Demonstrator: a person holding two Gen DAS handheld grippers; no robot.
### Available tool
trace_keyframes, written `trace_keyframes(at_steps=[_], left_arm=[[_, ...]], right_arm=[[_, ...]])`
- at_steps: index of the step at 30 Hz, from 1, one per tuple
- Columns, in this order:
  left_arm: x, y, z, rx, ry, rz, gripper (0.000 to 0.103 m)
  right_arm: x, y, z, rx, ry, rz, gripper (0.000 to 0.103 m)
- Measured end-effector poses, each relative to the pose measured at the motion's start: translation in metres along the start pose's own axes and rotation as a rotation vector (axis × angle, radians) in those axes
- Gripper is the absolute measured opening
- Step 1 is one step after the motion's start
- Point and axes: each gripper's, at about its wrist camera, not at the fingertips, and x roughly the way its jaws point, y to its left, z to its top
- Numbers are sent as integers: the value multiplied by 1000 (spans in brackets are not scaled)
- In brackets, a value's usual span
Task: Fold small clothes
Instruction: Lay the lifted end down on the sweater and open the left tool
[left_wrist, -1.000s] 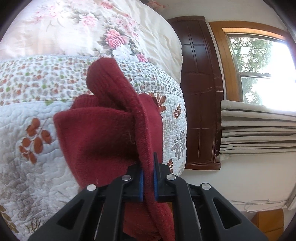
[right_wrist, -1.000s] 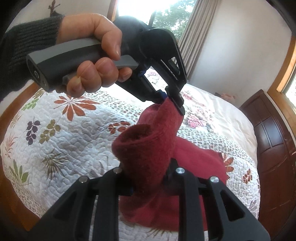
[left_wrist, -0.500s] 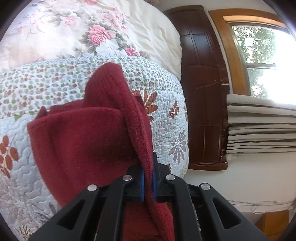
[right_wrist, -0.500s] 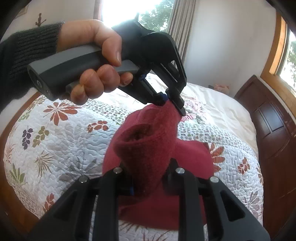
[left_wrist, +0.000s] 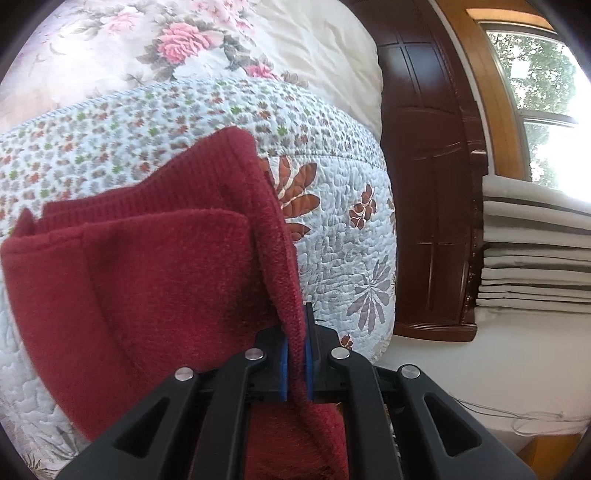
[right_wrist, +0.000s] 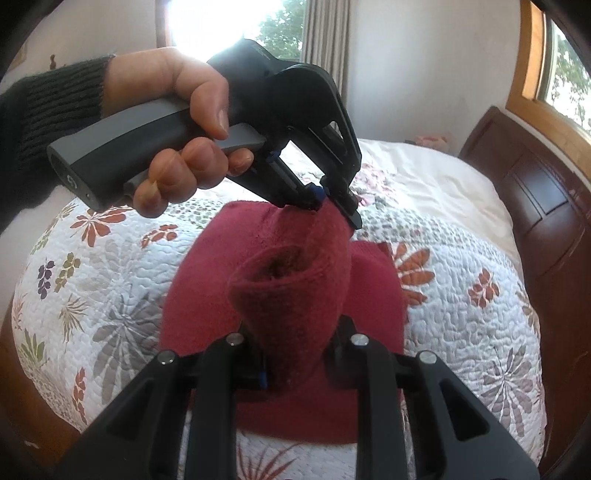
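The red knit garment (right_wrist: 284, 295) has come lower since a second ago and more of it now lies spread on the quilt (right_wrist: 122, 280). The window has slid to the right in the left camera's view, so that gripper has turned a bit.

The left gripper (left_wrist: 295, 343) has its fingers clenched on a ribbed edge of the red cloth. A hand (right_wrist: 177, 147) in a dark sleeve holds it from above, at the far end of the cloth. The right gripper (right_wrist: 295, 365) grips a thick rolled bunch of the same cloth at the near end. Between the two, the cloth is lifted in a folded hump, and the rest rests flat on the bed.

There is lots of open quilt to the left and right of the cloth. The flowered blanket (left_wrist: 207, 48) lies farther up the bed. The dark wooden headboard (right_wrist: 546, 206) stands on the right, well apart from the cloth.
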Motion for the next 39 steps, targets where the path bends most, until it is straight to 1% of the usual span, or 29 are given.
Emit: trace_keyframes(at_steps=[11, 15, 20, 23, 24, 25, 26, 28, 29, 30, 32, 33, 34, 36, 39], left_arm=[[47, -18, 12, -5, 40, 66, 6], [62, -21, 12, -6, 46, 117, 6], [80, -24, 12, -6, 53, 173, 8], [88, -25, 13, -26, 40, 162, 29], [90, -28, 13, -20, 34, 146, 43], [89, -31, 13, -7, 27, 130, 51], [86, -36, 12, 16, 11, 110, 52], [74, -45, 10, 53, -27, 85, 56], [65, -48, 8, 67, -51, 76, 57], [55, -50, 5, 78, -72, 71, 59], [29, -54, -8, 111, -123, 62, 63], [14, -56, -21, 145, -154, 76, 69], [5, -57, -30, 172, -170, 94, 72], [-10, -60, -59, 258, -188, 151, 72], [-17, -64, -118, 419, -215, 286, 76]], right_arm=[[11, -42, -22, 71, 26, 36, 20], [20, -59, -35, 154, 39, 101, 20], [34, -82, -56, 292, 47, 221, 20], [51, -101, -76, 425, 69, 329, 20], [56, -106, -82, 465, 76, 359, 21], [61, -111, -89, 502, 84, 388, 21], [68, -116, -96, 546, 103, 426, 23], [85, -126, -114, 634, 158, 538, 31], [88, -130, -118, 658, 170, 561, 37], [89, -137, -125, 689, 173, 589, 40], [84, -149, -130, 724, 165, 625, 40], [77, -156, -131, 727, 156, 644, 40], [70, -161, -129, 716, 148, 656, 40], [55, -166, -122, 668, 134, 672, 40], [41, -177, -104, 612, 120, 690, 40]])
